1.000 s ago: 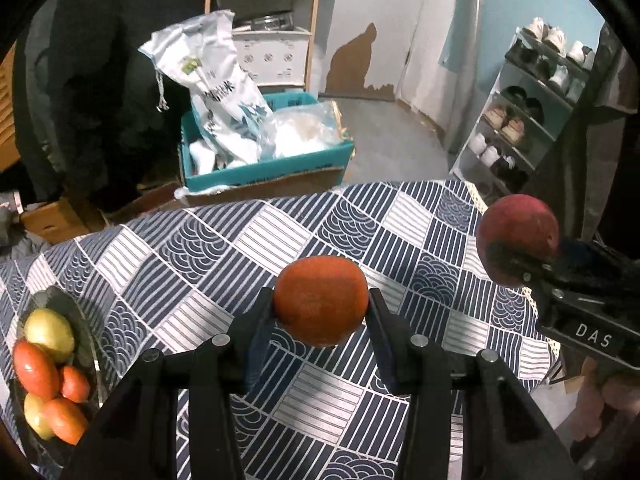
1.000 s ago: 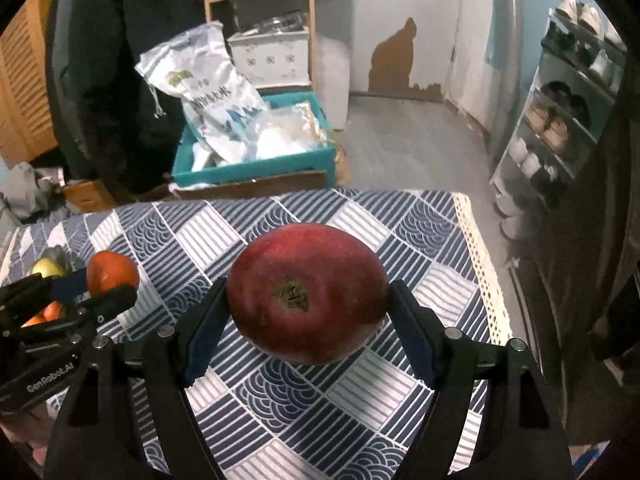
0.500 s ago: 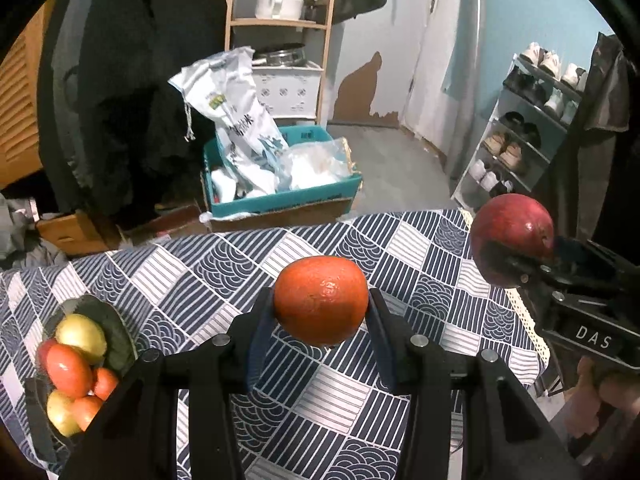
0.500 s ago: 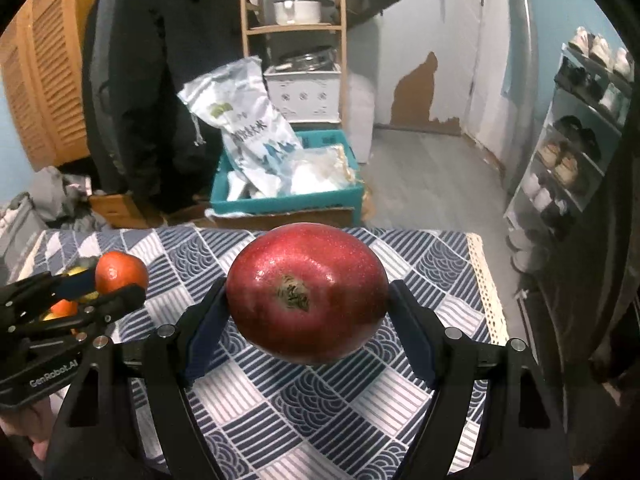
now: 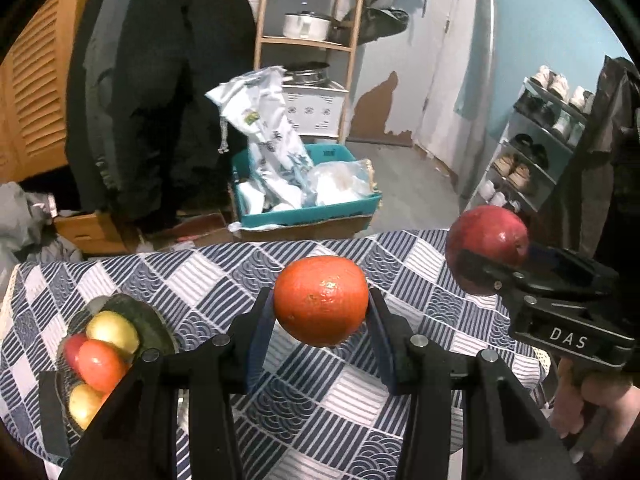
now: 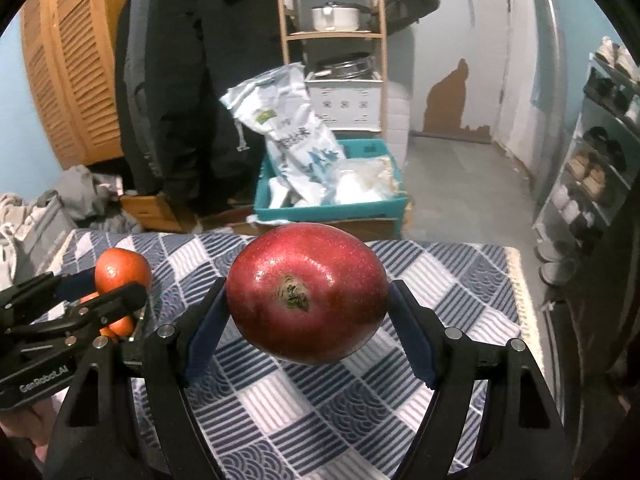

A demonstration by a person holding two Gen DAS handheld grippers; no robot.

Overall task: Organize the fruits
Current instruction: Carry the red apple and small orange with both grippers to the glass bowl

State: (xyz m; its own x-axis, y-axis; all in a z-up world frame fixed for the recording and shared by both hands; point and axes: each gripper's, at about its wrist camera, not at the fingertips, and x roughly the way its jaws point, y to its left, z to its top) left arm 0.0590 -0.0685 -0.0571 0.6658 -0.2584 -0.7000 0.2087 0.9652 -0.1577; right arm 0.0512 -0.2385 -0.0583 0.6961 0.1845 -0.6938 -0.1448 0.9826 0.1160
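The left gripper (image 5: 321, 312) is clamping an orange (image 5: 321, 300) mid-frame; the right gripper (image 6: 308, 312), jaws wider, is gripping a red fruit (image 6: 307, 292).

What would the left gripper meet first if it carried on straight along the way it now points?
Probably the patterned tablecloth. The left gripper, shut on the orange, points down and forward over bare cloth; the fruit plate lies off to its left. Depth is hard to judge, so where it would land is uncertain.

One orange (image 5: 321, 300), one pomegranate (image 6: 307, 293) (two claws)
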